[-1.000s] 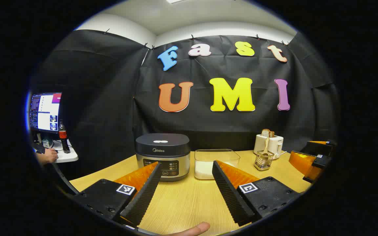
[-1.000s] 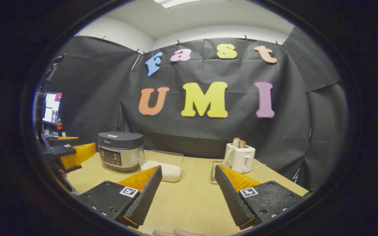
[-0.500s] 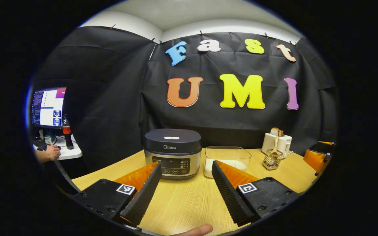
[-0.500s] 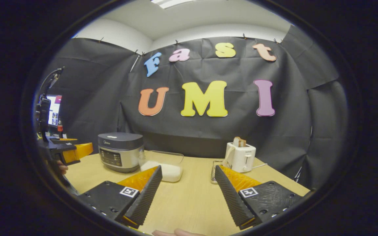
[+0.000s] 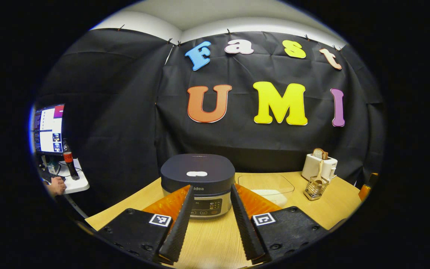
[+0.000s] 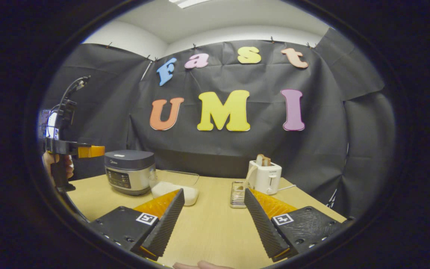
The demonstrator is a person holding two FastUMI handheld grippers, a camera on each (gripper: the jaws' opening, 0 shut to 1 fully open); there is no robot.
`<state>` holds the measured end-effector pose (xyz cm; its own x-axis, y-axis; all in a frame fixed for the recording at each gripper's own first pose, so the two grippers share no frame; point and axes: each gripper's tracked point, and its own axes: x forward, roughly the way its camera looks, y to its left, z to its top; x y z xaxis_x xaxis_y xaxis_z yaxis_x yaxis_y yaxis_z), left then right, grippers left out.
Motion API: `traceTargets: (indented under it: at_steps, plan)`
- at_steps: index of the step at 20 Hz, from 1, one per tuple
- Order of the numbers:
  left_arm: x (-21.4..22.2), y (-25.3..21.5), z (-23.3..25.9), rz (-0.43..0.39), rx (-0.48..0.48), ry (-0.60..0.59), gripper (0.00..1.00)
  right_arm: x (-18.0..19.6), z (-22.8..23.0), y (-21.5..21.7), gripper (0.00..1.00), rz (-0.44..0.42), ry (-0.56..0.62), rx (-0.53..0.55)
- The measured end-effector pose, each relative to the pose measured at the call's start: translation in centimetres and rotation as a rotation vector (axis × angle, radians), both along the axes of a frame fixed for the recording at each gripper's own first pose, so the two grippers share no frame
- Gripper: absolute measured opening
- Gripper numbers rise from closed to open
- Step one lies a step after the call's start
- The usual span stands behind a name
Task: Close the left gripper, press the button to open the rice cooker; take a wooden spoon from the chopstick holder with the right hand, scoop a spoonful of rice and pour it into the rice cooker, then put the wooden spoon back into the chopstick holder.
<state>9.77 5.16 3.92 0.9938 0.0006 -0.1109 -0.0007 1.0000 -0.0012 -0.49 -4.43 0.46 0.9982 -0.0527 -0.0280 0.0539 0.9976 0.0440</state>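
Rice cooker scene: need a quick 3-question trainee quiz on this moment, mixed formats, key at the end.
1. True or false: the rice cooker lid is open.
2. Where is the wooden spoon? A) chopstick holder B) right claw C) rice container
3. Fill in: the left claw is aimed at the ____.

Key: 1 false, the lid is down. 2 A, it stands in the holder beside the toaster. 3 rice cooker; its fingers are still apart.

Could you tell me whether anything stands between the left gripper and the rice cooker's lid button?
Nothing visible does. The left gripper points straight at the rice cooker, whose lid is down, with bare table between them. The rice container sits off to the cooker's side.
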Motion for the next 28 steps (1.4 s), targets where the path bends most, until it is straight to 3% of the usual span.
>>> traceTargets:
  at_steps: [2,5,7,14,21,28]
  plan:
    - [2.7,0.7,-0.2,-0.004,0.013,0.044,0.41,-0.4,0.8,-2.1,0.96,-0.050,-0.020,-0.012]
    - [5.9,0.8,-1.6,-0.027,-0.040,0.149,0.14,-1.1,2.1,-3.9,0.96,-0.097,-0.055,-0.012]
    - [7.4,1.2,-1.7,-0.026,-0.065,0.189,0.03,-1.3,2.2,-4.2,0.96,-0.095,-0.060,0.004]
    - [10.6,2.3,-3.4,-0.009,-0.059,0.288,0.03,-1.1,1.8,-4.4,0.96,-0.077,-0.048,0.020]
    - [10.6,2.5,-3.6,-0.037,-0.019,0.390,0.03,-1.2,1.8,-3.4,0.96,-0.048,-0.048,0.028]
    - [11.4,2.9,-4.1,-0.006,0.034,0.531,0.03,-1.2,1.4,-1.8,0.96,-0.012,-0.039,0.027]
